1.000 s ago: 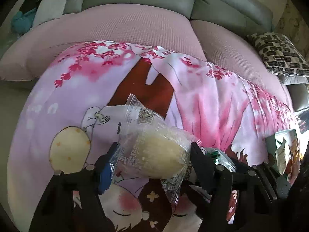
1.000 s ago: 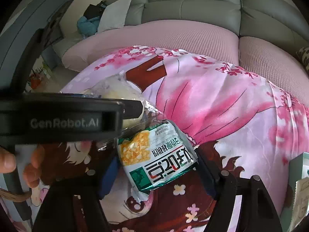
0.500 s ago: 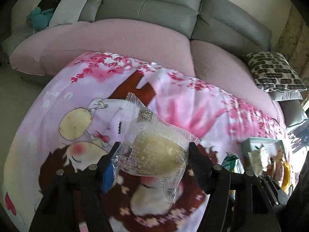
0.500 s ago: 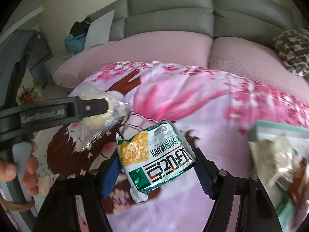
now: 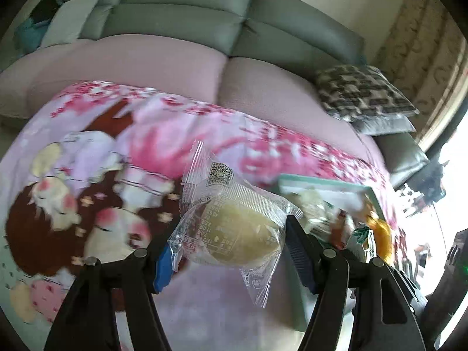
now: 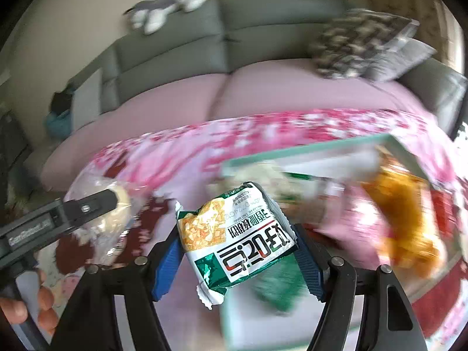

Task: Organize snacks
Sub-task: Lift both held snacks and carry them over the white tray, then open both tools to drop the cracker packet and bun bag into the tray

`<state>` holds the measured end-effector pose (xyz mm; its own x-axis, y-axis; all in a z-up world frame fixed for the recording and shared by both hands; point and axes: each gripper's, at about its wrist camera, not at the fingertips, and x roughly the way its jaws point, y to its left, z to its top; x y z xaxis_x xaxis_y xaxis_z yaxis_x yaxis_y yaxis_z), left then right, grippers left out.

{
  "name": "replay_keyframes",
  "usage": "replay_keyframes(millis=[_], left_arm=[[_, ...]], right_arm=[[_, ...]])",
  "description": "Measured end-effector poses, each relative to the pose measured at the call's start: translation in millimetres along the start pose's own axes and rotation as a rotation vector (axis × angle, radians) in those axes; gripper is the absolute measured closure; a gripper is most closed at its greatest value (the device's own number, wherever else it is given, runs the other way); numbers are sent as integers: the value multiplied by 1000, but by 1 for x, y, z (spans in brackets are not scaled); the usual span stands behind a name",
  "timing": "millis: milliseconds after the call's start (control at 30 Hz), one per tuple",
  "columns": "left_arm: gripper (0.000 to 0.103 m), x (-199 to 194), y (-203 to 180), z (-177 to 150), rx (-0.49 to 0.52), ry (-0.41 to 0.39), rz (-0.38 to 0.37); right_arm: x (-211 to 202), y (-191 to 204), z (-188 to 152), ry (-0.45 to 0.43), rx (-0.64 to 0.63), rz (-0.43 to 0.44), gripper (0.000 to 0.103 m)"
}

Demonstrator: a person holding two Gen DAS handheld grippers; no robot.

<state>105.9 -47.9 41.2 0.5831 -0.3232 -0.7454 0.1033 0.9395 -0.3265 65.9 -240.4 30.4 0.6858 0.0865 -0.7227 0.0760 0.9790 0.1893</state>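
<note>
My left gripper (image 5: 231, 245) is shut on a pale round bun in a clear wrapper (image 5: 234, 228), held in the air over the pink cartoon blanket (image 5: 122, 158). Between the pads of my right gripper (image 6: 237, 251) sits a green and white snack packet (image 6: 234, 234) with yellow print, gripped on both sides. A teal-rimmed box (image 6: 316, 149) holding several snacks, one of them orange (image 6: 406, 216), lies just beyond and below the right gripper, and shows at the right in the left wrist view, teal box (image 5: 324, 182). The left gripper (image 6: 96, 207) and its bun appear at the left of the right wrist view.
A grey sofa (image 5: 187, 23) with pink seat covers (image 5: 140, 67) runs behind the blanket. A black and white patterned cushion (image 5: 359, 93) lies at its right end. A plush toy (image 6: 166, 8) rests on the sofa back. A hand (image 6: 26, 307) holds the left gripper's handle.
Both grippers have swung right and lifted a little with their snacks held. The teal box has come from the right edge to just ahead of them.
</note>
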Motion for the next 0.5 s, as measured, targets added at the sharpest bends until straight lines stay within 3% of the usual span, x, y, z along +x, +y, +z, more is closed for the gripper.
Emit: replay_keyframes(millis=[167,500], left_arm=[[34,12,-49,-14,101,26,-54],[34,46,-95,-34,153,93,-105]], right_arm=[[-11,-49,-14,6,72,-111,29],[-18,-93,-30,32,110,-150,29]])
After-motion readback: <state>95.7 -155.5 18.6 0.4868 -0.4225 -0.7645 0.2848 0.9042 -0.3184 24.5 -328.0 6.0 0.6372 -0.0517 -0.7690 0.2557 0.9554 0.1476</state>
